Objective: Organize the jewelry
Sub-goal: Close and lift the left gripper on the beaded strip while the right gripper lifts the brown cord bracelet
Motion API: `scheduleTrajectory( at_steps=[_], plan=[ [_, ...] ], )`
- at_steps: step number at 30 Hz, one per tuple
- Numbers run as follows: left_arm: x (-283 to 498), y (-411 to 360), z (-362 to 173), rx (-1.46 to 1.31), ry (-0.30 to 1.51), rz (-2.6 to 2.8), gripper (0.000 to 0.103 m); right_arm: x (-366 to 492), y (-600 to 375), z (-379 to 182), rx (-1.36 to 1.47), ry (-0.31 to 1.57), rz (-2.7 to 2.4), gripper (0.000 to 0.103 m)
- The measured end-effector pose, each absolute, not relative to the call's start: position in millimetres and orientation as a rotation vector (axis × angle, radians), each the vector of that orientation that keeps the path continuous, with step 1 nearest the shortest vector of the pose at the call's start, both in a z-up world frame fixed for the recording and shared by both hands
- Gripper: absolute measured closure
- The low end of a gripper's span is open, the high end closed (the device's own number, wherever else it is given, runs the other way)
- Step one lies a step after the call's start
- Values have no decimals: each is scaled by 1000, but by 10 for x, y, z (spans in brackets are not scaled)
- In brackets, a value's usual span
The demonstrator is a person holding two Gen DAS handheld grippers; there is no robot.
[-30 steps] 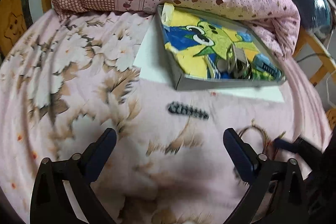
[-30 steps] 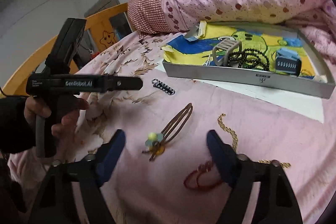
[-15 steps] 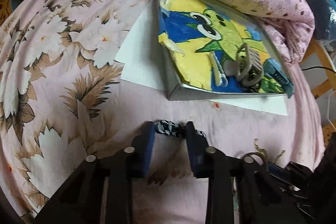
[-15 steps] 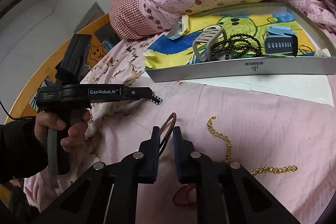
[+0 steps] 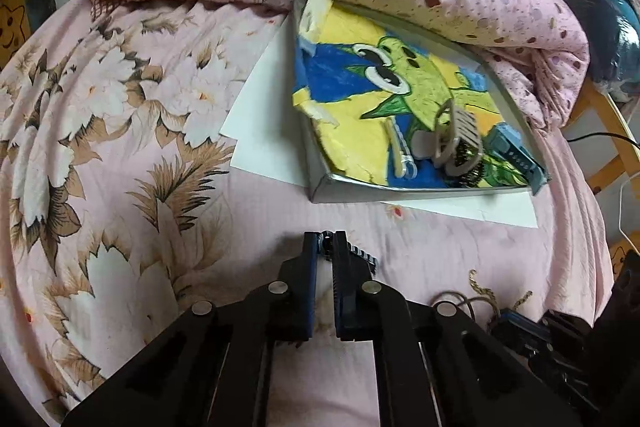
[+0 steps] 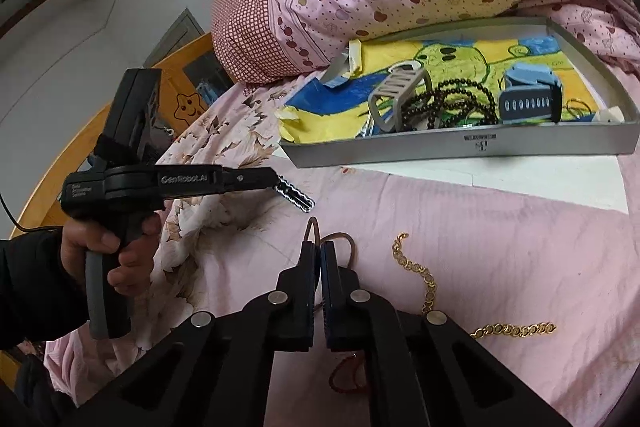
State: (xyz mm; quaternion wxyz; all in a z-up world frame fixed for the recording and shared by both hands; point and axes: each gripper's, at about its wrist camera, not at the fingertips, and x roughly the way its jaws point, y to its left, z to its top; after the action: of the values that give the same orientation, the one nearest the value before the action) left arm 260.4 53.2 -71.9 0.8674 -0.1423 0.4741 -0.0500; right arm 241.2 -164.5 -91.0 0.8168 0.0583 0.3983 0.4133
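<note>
Left wrist view shows your left gripper [image 5: 330,235] closed on one end of a black beaded hair clip [image 5: 362,255]; the rest of the clip trails right of the jaws over the pink bedsheet [image 5: 120,155]. Right wrist view shows your right gripper [image 6: 319,246] pinched on a brown wire hairpin [image 6: 312,229], whose loops poke out just beyond the tips. You appear to be at the pick-up step with both pieces. Next, each likely needs lifting clear and carrying forward to the grey tray [image 6: 460,146], which sits ahead of both jaws and already holds a claw clip [image 6: 394,95] and black beads [image 6: 456,99]. A gold chain [image 6: 424,279] lies right of your right jaws, untouched.
</note>
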Motion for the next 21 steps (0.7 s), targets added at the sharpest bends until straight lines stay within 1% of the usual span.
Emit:
scheduleTrajectory(
  at_steps=[8,17,21],
  plan=[
    [2398,357,-547,-265,954,-157,103,2389,-1668,-763,99,786,879,100],
    [2321,123,-398,-207,915,-178,103,2490,-1823,-576,131,713,842,100],
    [2343,67,-238,-204,875,-193,103,2620,-1955,-403,163,641,817,100]
  ],
)
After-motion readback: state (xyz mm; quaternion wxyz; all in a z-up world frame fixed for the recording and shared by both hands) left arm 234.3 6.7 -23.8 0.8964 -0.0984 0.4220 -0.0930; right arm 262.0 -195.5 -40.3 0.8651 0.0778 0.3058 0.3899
